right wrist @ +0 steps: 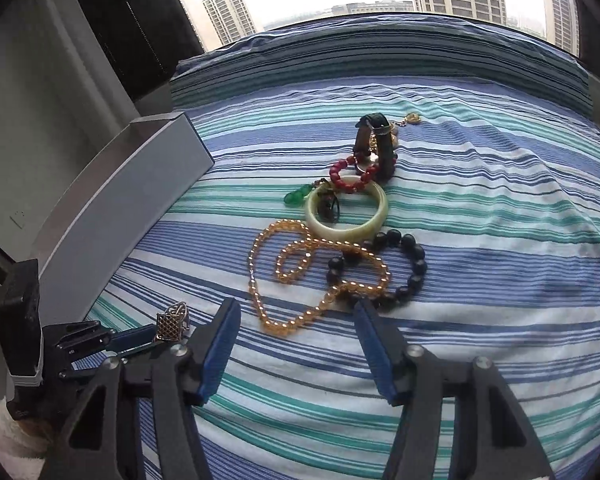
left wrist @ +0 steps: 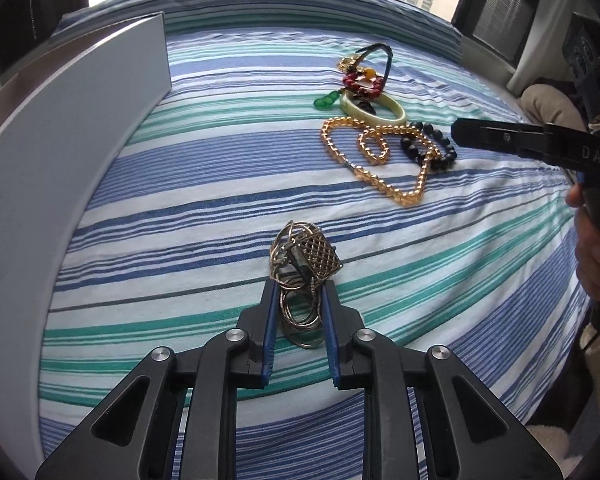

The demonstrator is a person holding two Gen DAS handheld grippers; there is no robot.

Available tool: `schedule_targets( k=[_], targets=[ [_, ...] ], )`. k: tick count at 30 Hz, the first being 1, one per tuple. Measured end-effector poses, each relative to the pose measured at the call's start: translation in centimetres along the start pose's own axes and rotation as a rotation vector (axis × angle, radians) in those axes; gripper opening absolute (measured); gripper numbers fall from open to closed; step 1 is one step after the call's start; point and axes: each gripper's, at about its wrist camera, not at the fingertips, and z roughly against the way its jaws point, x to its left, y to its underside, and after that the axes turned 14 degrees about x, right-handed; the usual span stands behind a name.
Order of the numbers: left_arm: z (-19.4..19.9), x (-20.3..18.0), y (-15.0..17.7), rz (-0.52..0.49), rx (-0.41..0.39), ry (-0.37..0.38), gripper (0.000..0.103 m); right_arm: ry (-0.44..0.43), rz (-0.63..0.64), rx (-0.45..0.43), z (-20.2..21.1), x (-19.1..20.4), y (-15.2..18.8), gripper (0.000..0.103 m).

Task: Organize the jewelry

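My left gripper [left wrist: 298, 286] is shut on a tangled metal chain necklace with a lattice cube pendant [left wrist: 318, 256], held just above the striped bedspread [left wrist: 180, 208]; the pendant also shows in the right wrist view [right wrist: 172, 322]. My right gripper [right wrist: 296, 308] is open and empty, its fingers either side of the near end of an amber bead necklace [right wrist: 316, 276]. Beyond lie a black bead bracelet [right wrist: 404, 268], a pale jade bangle [right wrist: 348, 212], a red bead bracelet [right wrist: 350, 178], a green pendant [right wrist: 296, 196] and a dark strap watch [right wrist: 376, 140].
A long grey open box [left wrist: 80, 120] stands along the bed's left side; it also shows in the right wrist view [right wrist: 140, 200]. A window with tower blocks lies beyond the far edge. The right gripper's body [left wrist: 540, 144] reaches in from the right.
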Motion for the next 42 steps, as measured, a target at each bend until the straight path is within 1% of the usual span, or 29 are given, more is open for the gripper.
schedule_targets(
  k=[2, 3, 6, 8, 9, 10, 12, 16, 17, 18, 19, 21, 24, 30, 32, 33, 34, 36, 37, 39, 42],
  targets=[
    [0.2, 0.4, 0.2, 0.013, 0.001, 0.004, 0.020, 0.061, 0.043, -0.027, -0.7, 0.3, -1.4, 0.060],
    [0.3, 0.6, 0.4, 0.019, 0.002, 0.007, 0.020, 0.089, 0.063, -0.026, -1.3, 0.0, -2.1, 0.060],
    [0.4, 1.0, 0.5, 0.030, 0.003, 0.016, 0.020, 0.127, 0.109, 0.029, -3.4, -1.1, -3.9, 0.060],
    [0.4, 1.2, 0.5, 0.034, 0.002, 0.023, 0.020, 0.124, 0.149, 0.075, -4.5, -1.7, -4.4, 0.051],
    [0.4, 1.2, 0.5, 0.037, 0.002, 0.025, 0.020, 0.120, 0.164, 0.100, -5.1, -1.8, -4.6, 0.041],
    [0.4, 1.3, 0.5, 0.038, 0.001, 0.027, 0.020, 0.117, 0.174, 0.119, -5.5, -1.9, -4.6, 0.038],
    [0.4, 1.2, 0.4, 0.036, 0.000, 0.025, 0.020, 0.125, 0.199, 0.130, -6.0, -1.8, -4.5, 0.038],
    [0.3, 1.2, 0.4, 0.036, -0.002, 0.022, 0.020, 0.154, 0.238, 0.122, -6.7, -1.7, -4.6, 0.038],
    [0.3, 1.2, 0.4, 0.036, -0.001, 0.022, 0.020, 0.161, 0.248, 0.132, -7.1, -1.6, -4.6, 0.036],
    [0.3, 1.2, 0.4, 0.037, -0.001, 0.022, 0.020, 0.159, 0.256, 0.144, -7.3, -1.6, -4.6, 0.027],
    [0.3, 1.2, 0.5, 0.039, -0.001, 0.024, 0.020, 0.172, 0.265, 0.139, -7.2, -1.5, -4.5, 0.013],
    [0.4, 1.2, 0.5, 0.045, -0.001, 0.028, 0.020, 0.157, 0.246, 0.141, -6.6, -1.6, -4.5, 0.013],
    [0.6, 1.2, 0.5, 0.051, -0.002, 0.029, 0.020, 0.117, 0.195, 0.113, -4.9, -2.0, -4.1, 0.013],
    [2.5, 1.4, 0.6, 0.068, -0.032, 0.055, 0.019, -0.047, 0.053, 0.063, -0.4, -3.5, -3.3, 0.013],
    [3.3, 1.4, 0.7, 0.066, -0.045, 0.057, 0.017, -0.099, 0.035, 0.055, 1.1, -3.7, -3.2, 0.013],
    [3.6, 1.3, 0.7, 0.063, -0.051, 0.057, 0.008, -0.122, 0.022, 0.056, 1.5, -3.8, -3.3, 0.013],
    [3.8, 1.3, 0.7, 0.058, -0.051, 0.061, 0.002, -0.138, -0.001, 0.063, 1.8, -4.1, -3.3, 0.013],
    [4.1, 1.3, 0.8, 0.060, -0.059, 0.059, 0.002, -0.161, -0.047, 0.094, 1.6, -4.8, -3.4, 0.013],
    [4.2, 1.2, 0.9, 0.059, -0.061, 0.056, 0.002, -0.163, -0.066, 0.113, 0.9, -4.9, -3.3, 0.013],
    [4.0, 1.2, 1.1, 0.063, -0.057, 0.060, 0.002, -0.137, -0.099, 0.162, -0.3, -5.5, -2.7, 0.013],
    [3.8, 1.5, 1.3, 0.073, -0.047, 0.066, 0.002, -0.100, -0.171, 0.185, -1.4, -7.1, -1.7, 0.014]
  ],
)
